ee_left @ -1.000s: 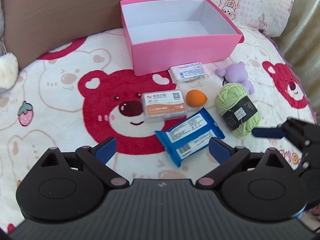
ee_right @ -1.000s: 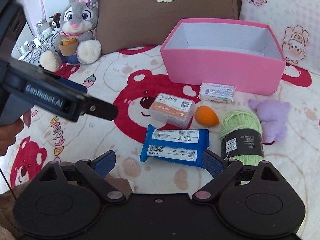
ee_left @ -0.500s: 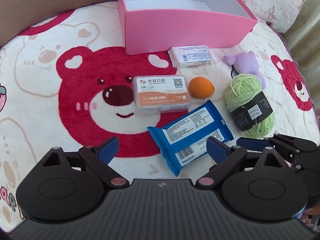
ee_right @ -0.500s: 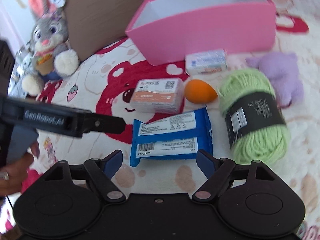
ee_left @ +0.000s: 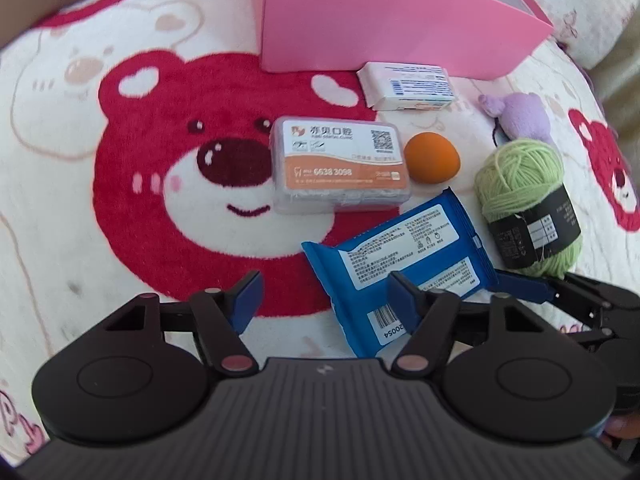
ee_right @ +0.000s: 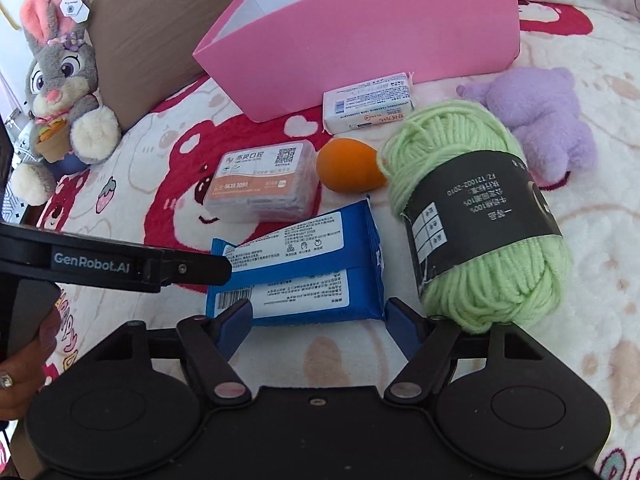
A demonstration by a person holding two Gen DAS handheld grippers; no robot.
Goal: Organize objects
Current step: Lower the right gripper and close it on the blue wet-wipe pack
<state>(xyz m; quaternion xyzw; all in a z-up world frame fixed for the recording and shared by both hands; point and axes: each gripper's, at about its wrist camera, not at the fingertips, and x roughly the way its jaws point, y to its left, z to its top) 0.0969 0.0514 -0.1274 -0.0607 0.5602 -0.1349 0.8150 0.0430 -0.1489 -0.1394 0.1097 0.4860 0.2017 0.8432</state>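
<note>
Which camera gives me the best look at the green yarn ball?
The right wrist view: the green yarn ball lies large and near the middle, its whole dark label readable. The left wrist view shows it smaller at the right edge, with its near end behind the right gripper's finger.

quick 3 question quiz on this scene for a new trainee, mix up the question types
1. True or false: the orange sponge lies inside the pink box.
2. Which item lies between the right gripper fingertips? A) green yarn B) blue wipes pack C) purple plush
3. Fill in: the plush sitting by the brown cushion is a grey ____.

Key: 1 false, it lies on the blanket in front of the box. 2 B; the jaws are closing, not yet pressing it. 3 rabbit.
</note>
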